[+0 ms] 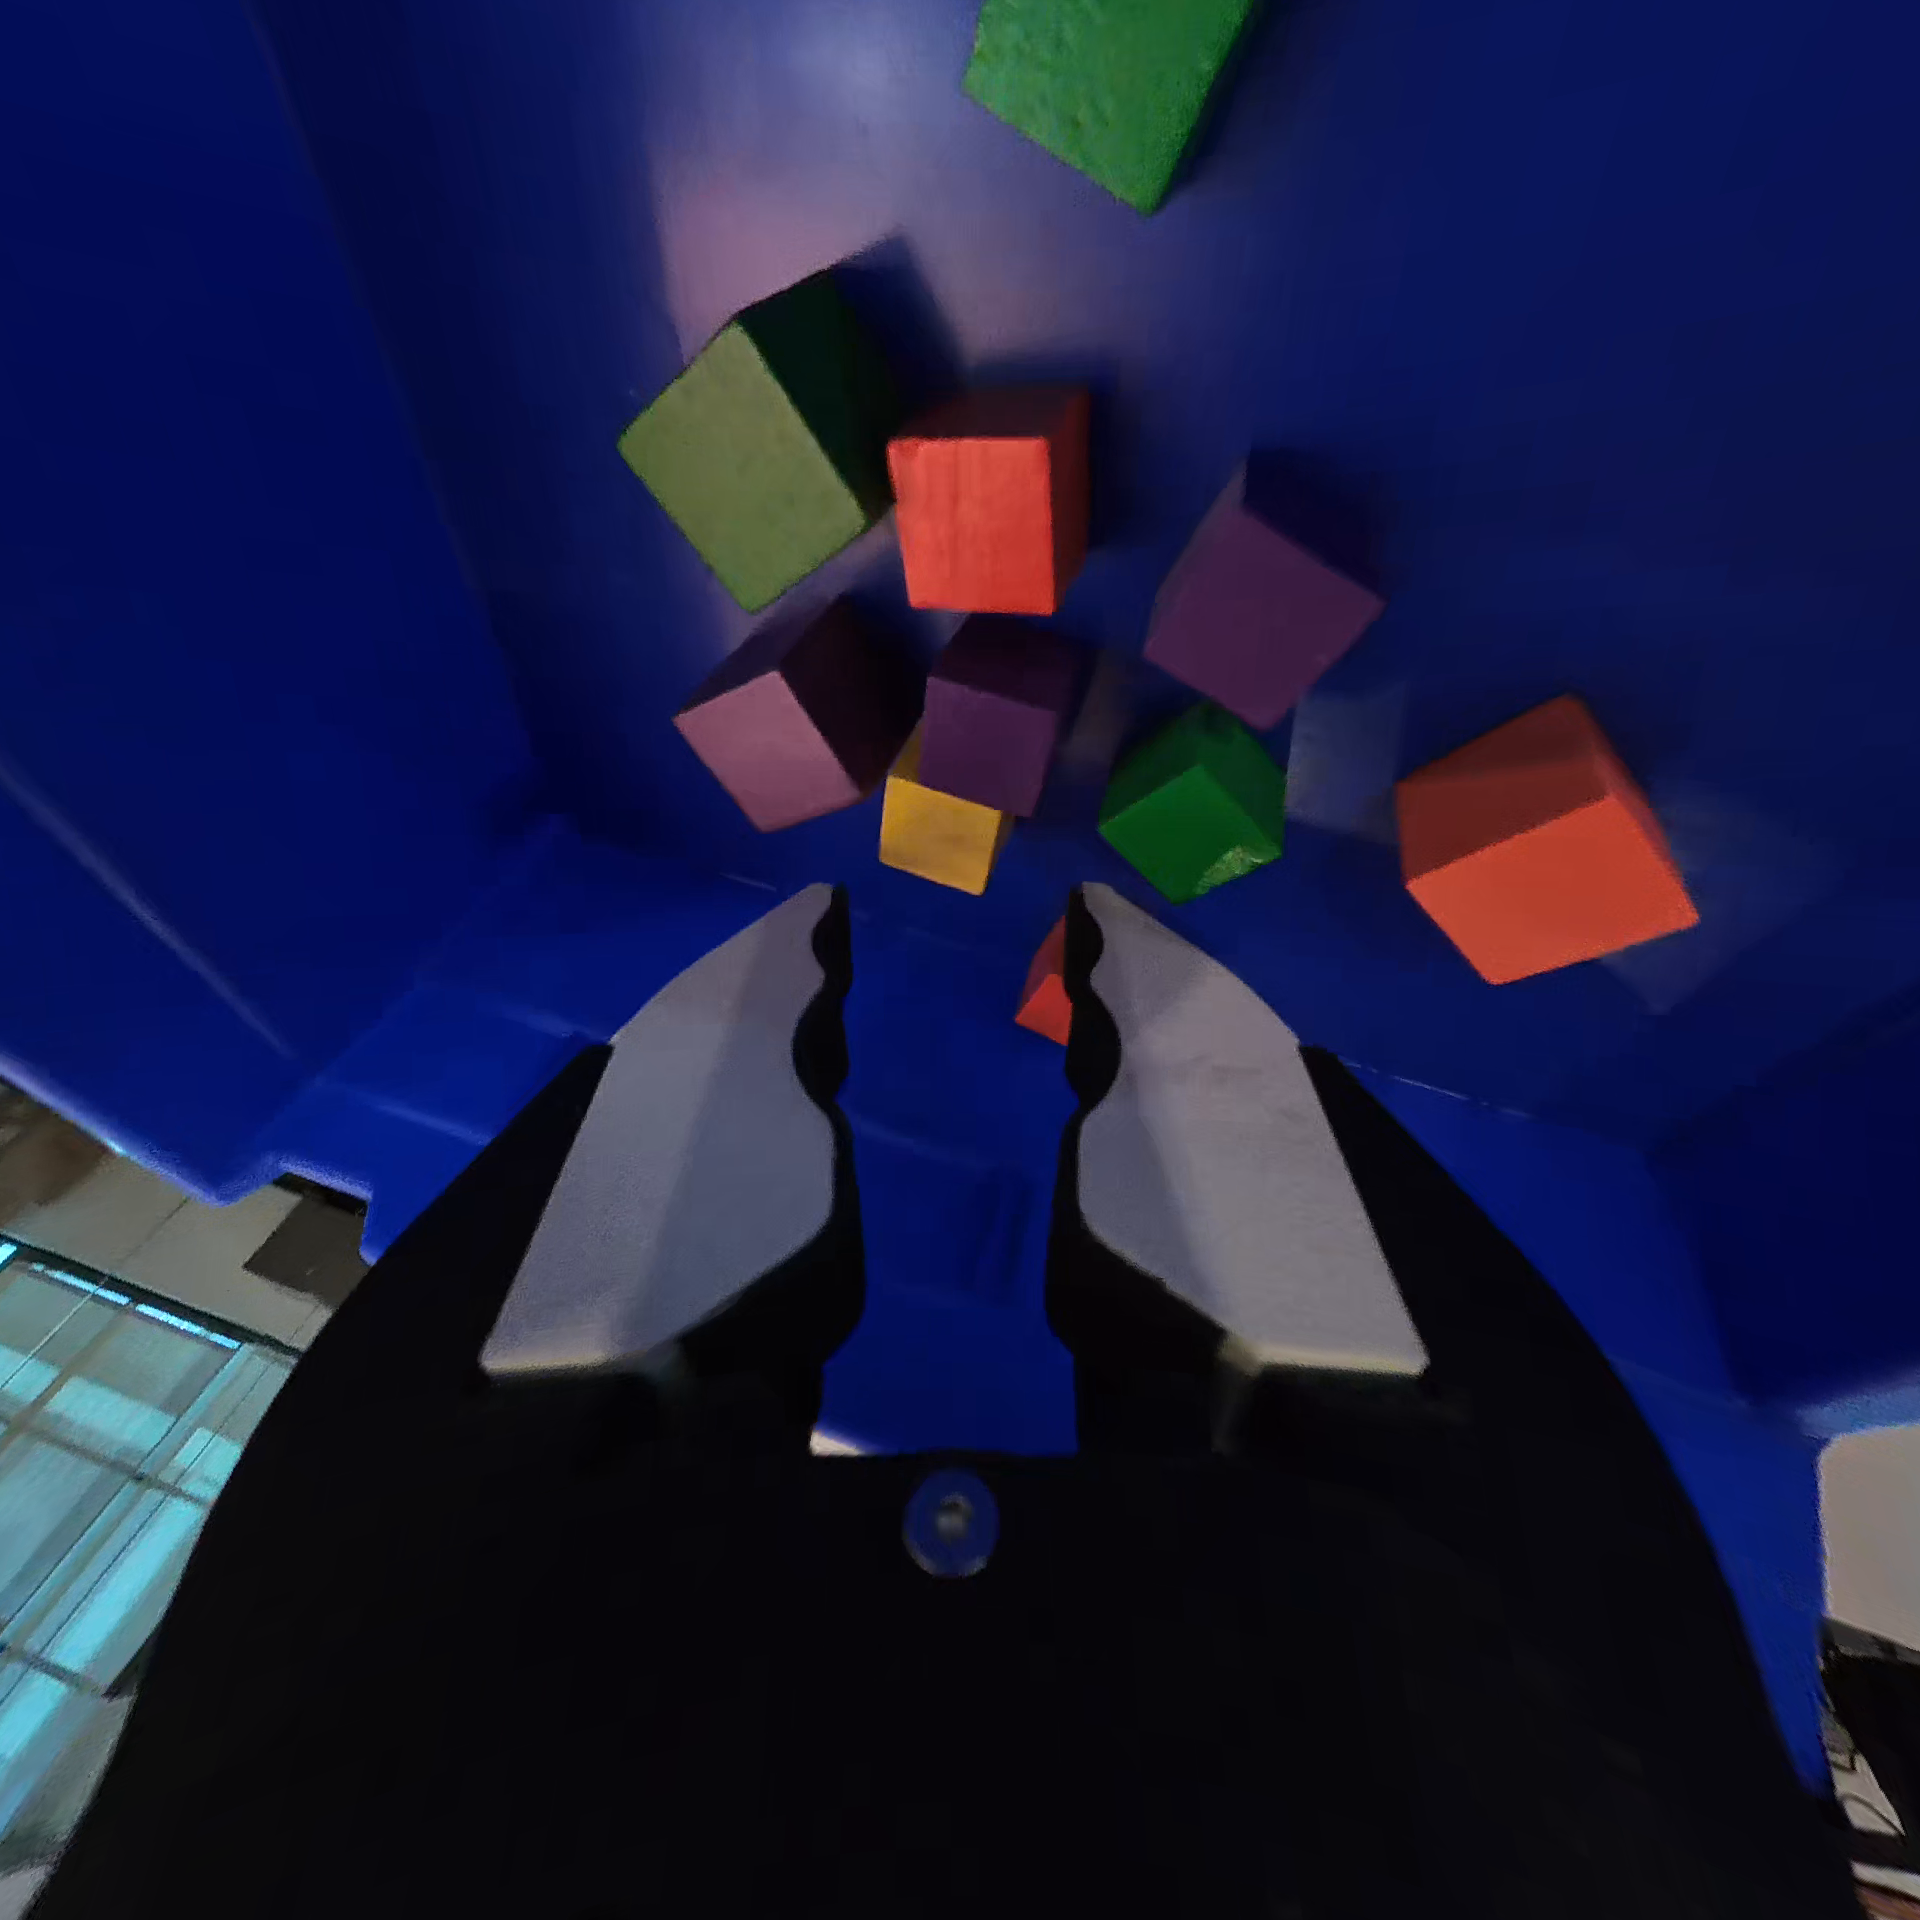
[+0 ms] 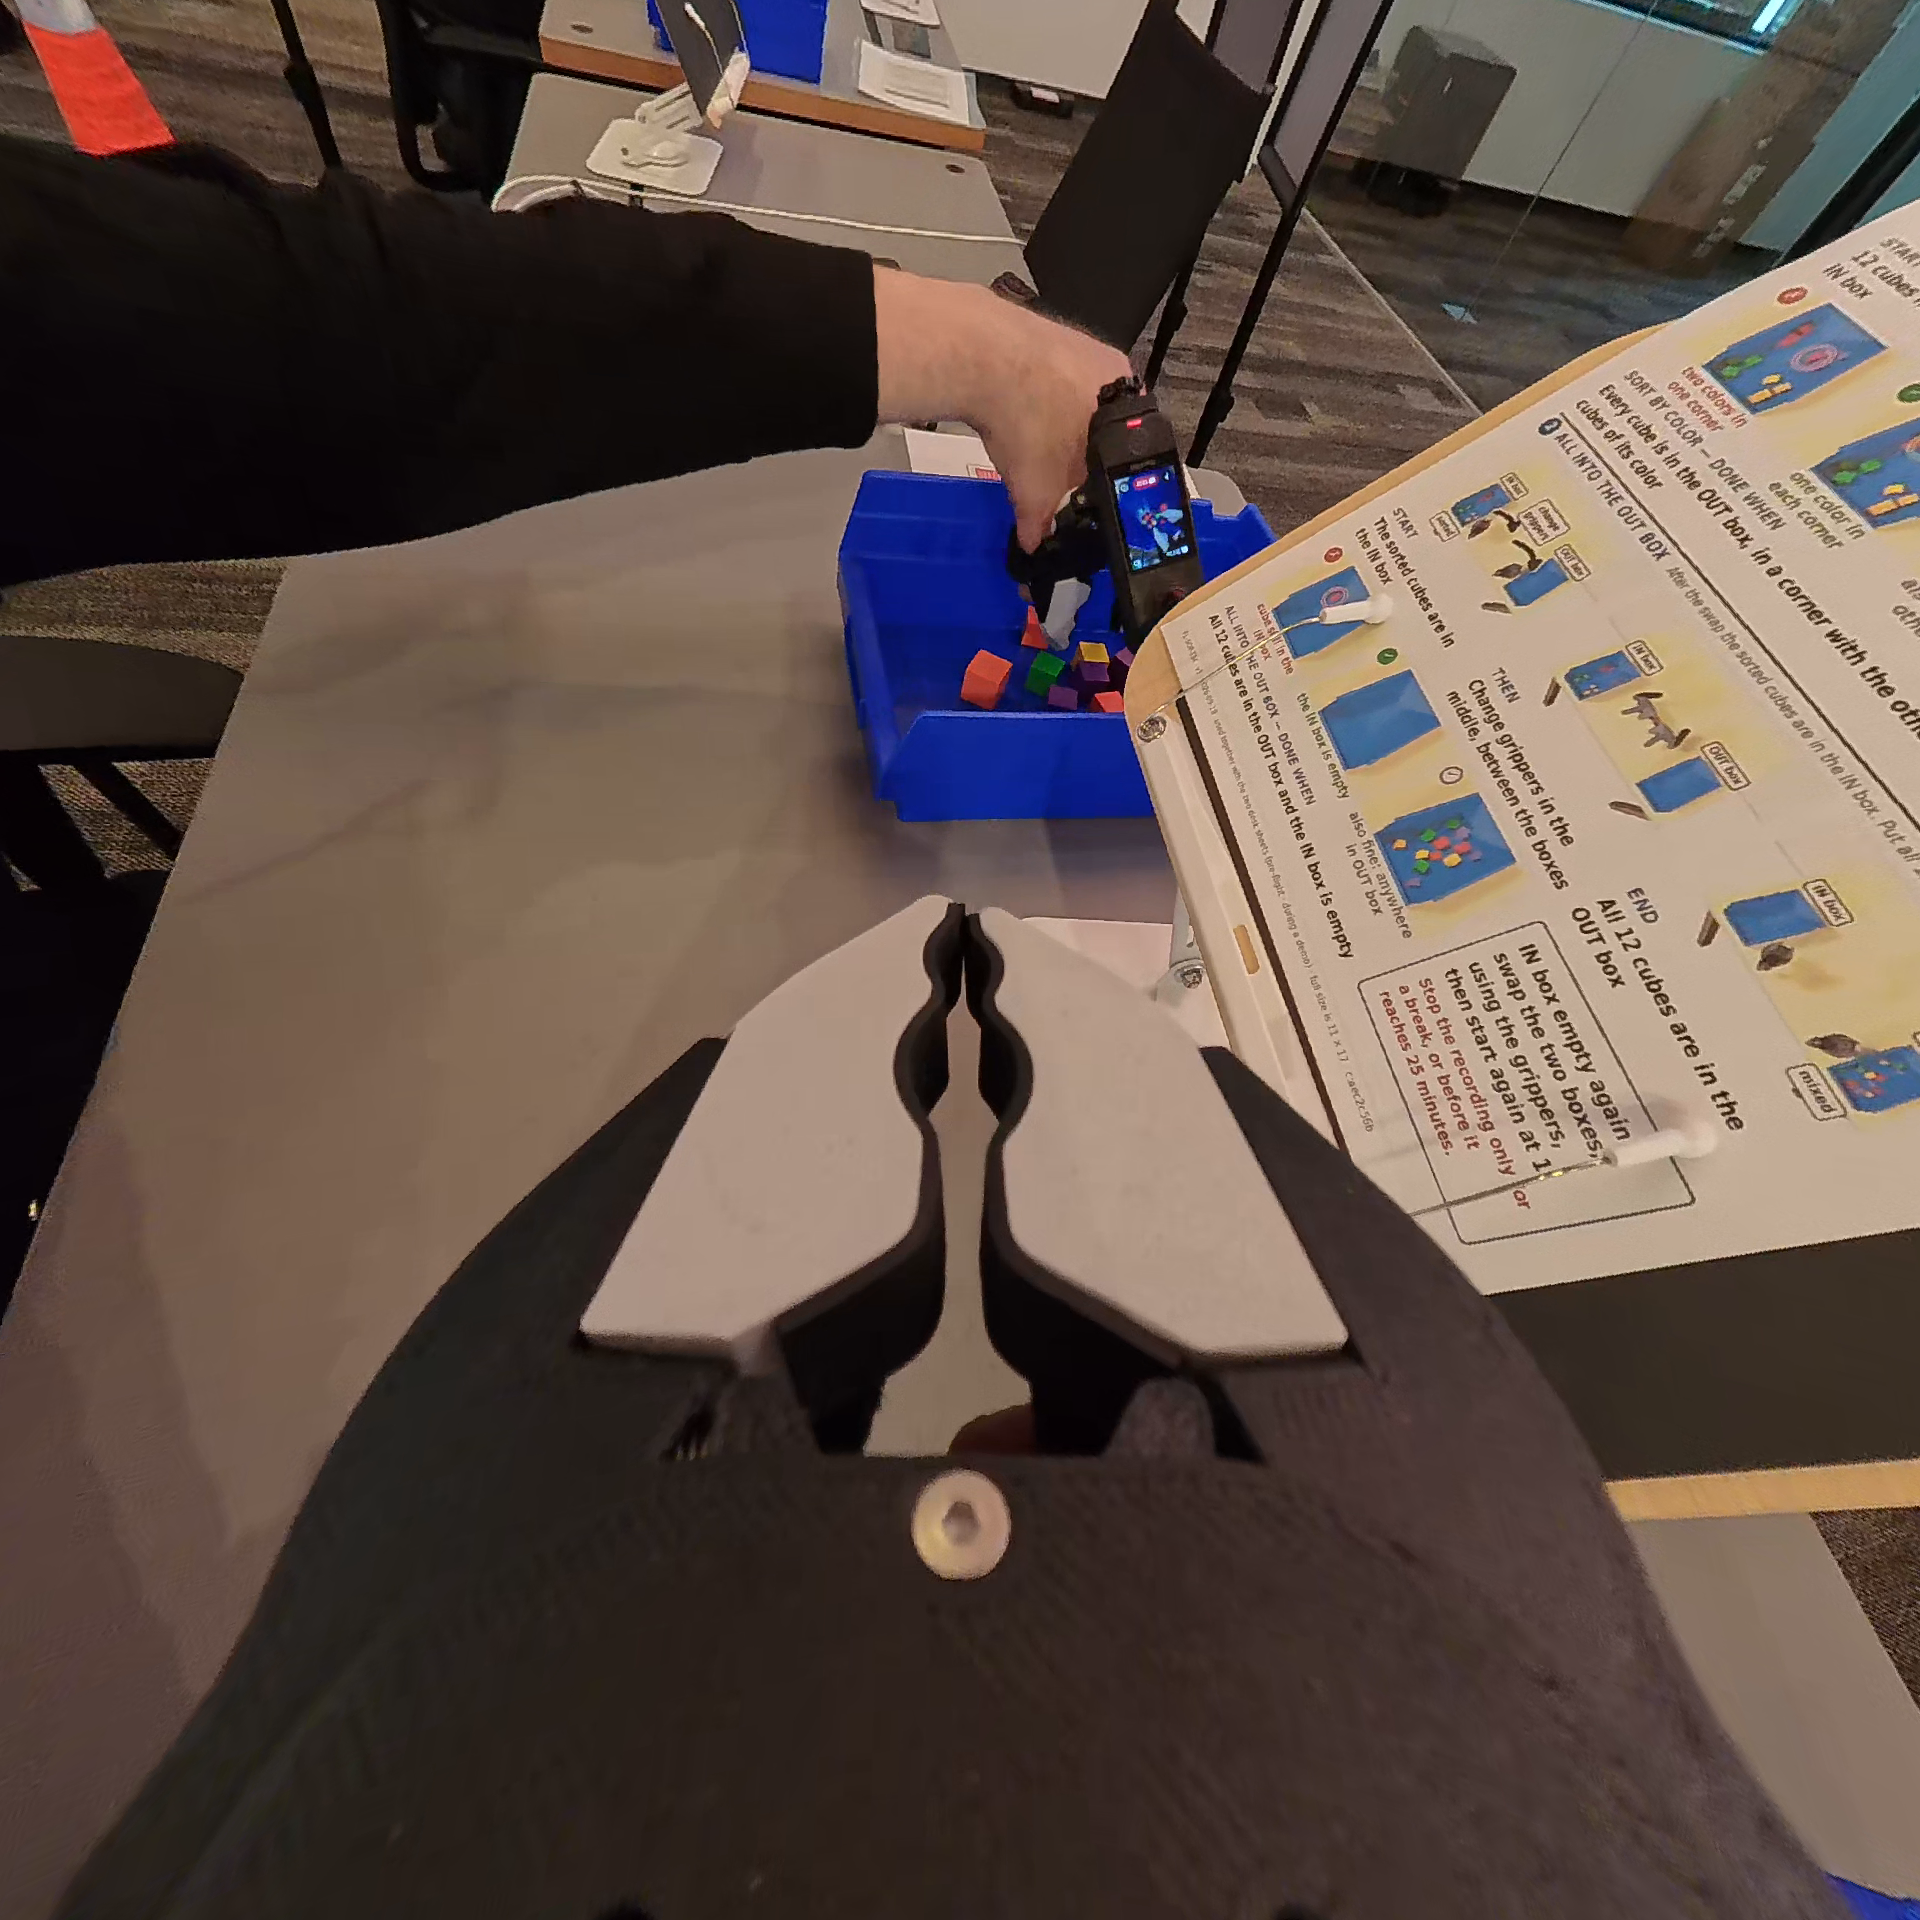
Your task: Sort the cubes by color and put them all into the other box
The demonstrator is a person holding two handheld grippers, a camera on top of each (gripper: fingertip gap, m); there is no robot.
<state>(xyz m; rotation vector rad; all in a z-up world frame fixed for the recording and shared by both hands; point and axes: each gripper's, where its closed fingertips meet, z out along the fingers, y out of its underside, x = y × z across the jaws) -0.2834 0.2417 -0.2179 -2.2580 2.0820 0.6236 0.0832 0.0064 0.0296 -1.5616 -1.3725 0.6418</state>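
Observation:
My left gripper (image 1: 958,906) is open and empty, down inside a blue box (image 1: 312,520) among loose cubes. Ahead of its tips lie a yellow cube (image 1: 940,836), a purple cube (image 1: 992,717) resting on it, a green cube (image 1: 1190,800) and an orange-red cube (image 1: 982,509). A small orange-red cube (image 1: 1044,987) sits partly hidden behind the right finger. More green, purple and orange-red cubes lie around them. My right gripper (image 2: 964,920) is shut and empty above the grey table (image 2: 520,779), well short of the blue box (image 2: 997,769). The left gripper (image 2: 1060,613) shows there inside the box.
A slanted instruction board (image 2: 1558,779) stands at the right and overlaps the box's right side. A person's hand (image 2: 1018,384) and black sleeve (image 2: 416,343) reach across from the left. Other tables, chairs and more blue boxes (image 2: 774,31) stand behind. The grippers' ends are close to 50 centimetres from one another. My left tips are roughly 4 centimetres from the purple cube (image 1: 992,717).

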